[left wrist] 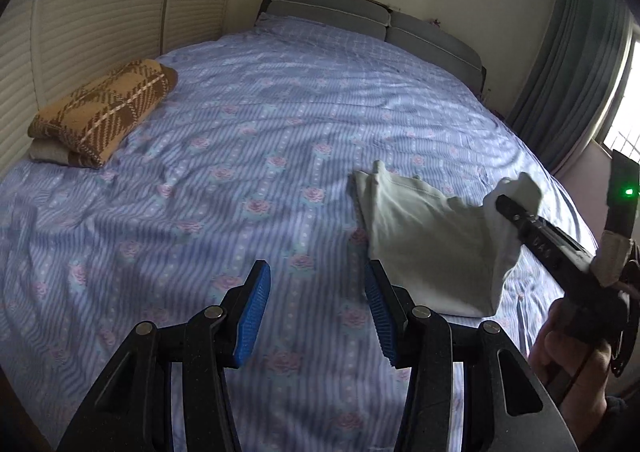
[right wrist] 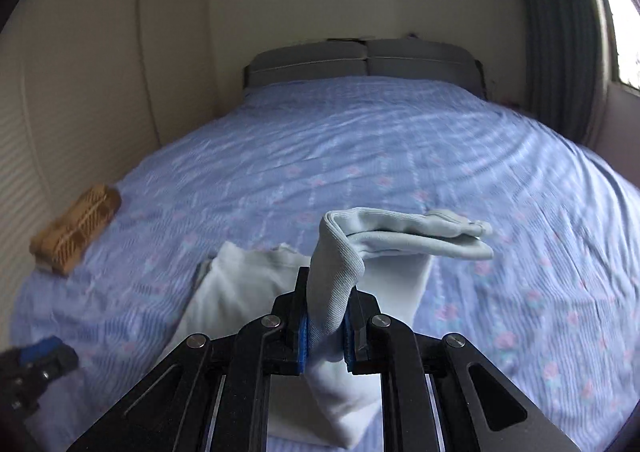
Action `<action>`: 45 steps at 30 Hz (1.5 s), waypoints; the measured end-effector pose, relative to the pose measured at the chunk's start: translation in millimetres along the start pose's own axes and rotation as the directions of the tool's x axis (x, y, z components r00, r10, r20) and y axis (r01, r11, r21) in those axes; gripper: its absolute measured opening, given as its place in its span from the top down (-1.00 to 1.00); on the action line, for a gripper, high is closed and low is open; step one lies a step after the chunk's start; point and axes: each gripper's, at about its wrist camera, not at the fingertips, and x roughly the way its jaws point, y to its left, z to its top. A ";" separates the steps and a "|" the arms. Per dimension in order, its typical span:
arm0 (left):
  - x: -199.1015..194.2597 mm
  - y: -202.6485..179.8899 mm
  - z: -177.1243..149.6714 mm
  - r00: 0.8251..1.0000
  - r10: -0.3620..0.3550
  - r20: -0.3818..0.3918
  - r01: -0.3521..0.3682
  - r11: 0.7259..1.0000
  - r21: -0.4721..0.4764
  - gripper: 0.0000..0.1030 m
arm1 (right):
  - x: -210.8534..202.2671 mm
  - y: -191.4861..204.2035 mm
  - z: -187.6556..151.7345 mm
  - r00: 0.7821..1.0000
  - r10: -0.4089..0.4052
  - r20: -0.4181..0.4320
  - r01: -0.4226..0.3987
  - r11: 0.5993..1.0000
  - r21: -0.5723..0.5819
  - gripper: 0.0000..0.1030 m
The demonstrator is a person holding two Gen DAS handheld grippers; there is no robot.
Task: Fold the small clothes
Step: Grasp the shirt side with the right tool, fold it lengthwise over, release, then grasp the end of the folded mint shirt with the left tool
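A pale white garment [right wrist: 240, 292] is seen on a bed covered with a blue floral striped sheet [left wrist: 240, 131]. One corner of the garment is pinched between the blue pads of the right gripper [right wrist: 325, 336] and is lifted off the sheet, the cloth bending over above the fingers and trailing toward three o'clock in the right wrist view. The rest of the garment is spread on the sheet below and toward nine o'clock of that gripper. In the left wrist view the garment [left wrist: 424, 236] is found at about three o'clock, just beyond the right-hand finger of the left gripper [left wrist: 318, 312], whose jaws are held apart with nothing between them. A folded brown plaid cloth [left wrist: 104, 111] is laid at ten o'clock, well apart from the garment. A grey headboard [left wrist: 360, 19] is seen at twelve o'clock.
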 end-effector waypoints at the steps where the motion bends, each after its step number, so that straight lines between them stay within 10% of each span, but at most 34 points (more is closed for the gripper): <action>1: -1.9 5.7 -0.4 1.000 0.010 0.003 -0.010 1.000 -0.002 0.07 | 8.2 19.8 -2.8 1.000 0.011 -0.017 -0.012 0.998 -0.056 0.72; 9: -1.9 42.8 -7.4 0.999 0.035 -0.010 -0.035 0.999 -0.035 0.06 | 42.7 99.0 -65.3 0.981 -0.003 -0.192 -0.052 0.959 -0.279 0.56; 19: 9.5 30.9 -6.1 0.999 -0.044 -0.019 0.043 0.999 -0.019 0.06 | 1.8 33.9 -76.2 0.943 0.261 -0.204 -0.263 0.965 0.019 0.44; 26: 17.8 -27.3 1.0 0.987 -0.162 0.005 0.160 0.982 0.101 0.06 | -26.6 -16.2 -88.5 0.962 0.219 -0.164 -0.194 0.969 0.155 0.44; 33: 41.4 -91.5 2.7 0.959 -0.285 -0.006 0.272 0.907 0.321 0.09 | -32.7 -61.5 -92.6 0.972 0.179 -0.154 -0.138 0.959 0.247 0.44; 45: 95.7 -104.0 -10.7 0.967 -0.187 -0.173 0.248 0.847 0.470 0.67 | -27.2 -101.0 -112.5 0.974 0.178 -0.137 -0.117 0.923 0.365 0.44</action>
